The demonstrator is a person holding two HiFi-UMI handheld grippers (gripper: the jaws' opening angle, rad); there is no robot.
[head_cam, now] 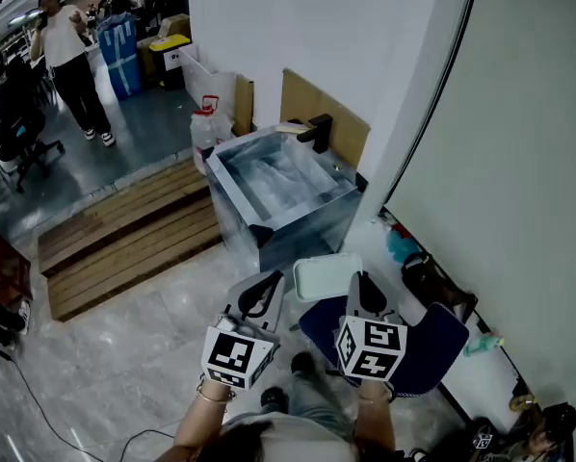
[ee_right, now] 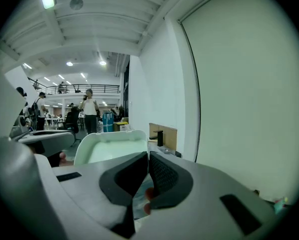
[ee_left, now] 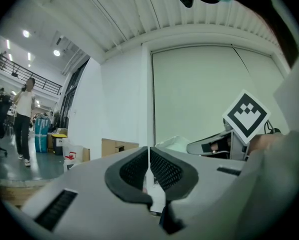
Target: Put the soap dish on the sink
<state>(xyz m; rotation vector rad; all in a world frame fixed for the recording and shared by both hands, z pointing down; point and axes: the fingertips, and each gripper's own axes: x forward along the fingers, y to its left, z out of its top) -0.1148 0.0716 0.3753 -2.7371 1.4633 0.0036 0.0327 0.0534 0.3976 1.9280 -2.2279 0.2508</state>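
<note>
While the right gripper (head_cam: 358,285) is clamped on an edge of the soap dish (head_cam: 325,275), holding it level, the sink (head_cam: 232,189) lies well ahead. The left gripper (head_cam: 269,285), jaws together on nothing, hangs beside; one grip seems enough.

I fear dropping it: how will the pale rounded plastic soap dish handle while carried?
Probably stiff and light: the pale plastic soap dish looks unbent with the right gripper seemingly pinching only one rim. That smooth rim could slip or pivot.
</note>
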